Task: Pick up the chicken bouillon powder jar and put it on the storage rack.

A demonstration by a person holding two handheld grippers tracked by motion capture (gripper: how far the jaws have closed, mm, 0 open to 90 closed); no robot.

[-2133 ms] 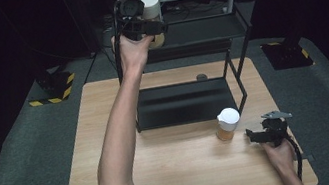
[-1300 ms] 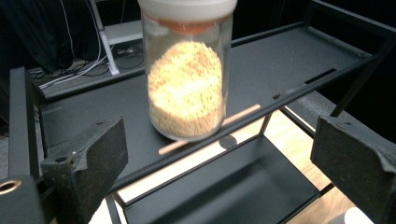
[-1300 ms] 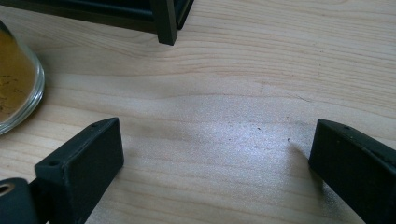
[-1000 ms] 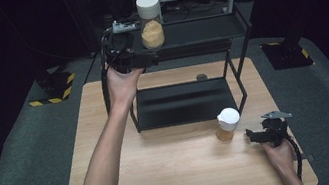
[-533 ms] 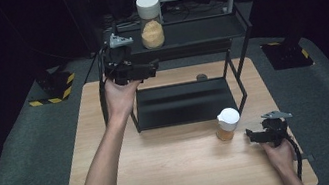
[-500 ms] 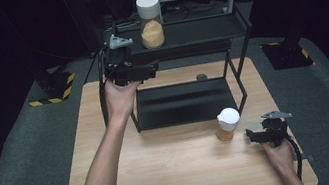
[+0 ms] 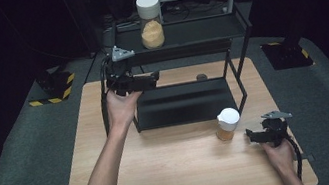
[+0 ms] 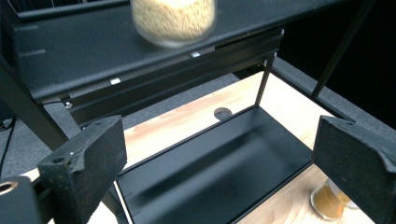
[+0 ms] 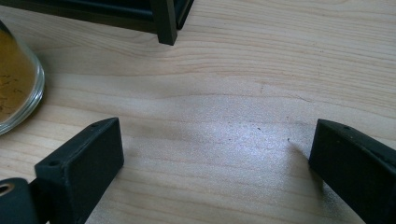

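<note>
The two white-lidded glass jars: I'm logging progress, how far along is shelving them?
Done: the white-lidded glass jar of pale grains stands on the black metal rack's top shelf. In hand: nothing; the left gripper is open. Left: the white-lidded jar of orange powder on the wooden table, beside the open right gripper.

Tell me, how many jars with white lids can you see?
2. One jar stands up on the top shelf of the black rack. The other jar sits on the wooden table in front of the rack, near the right gripper.
</note>
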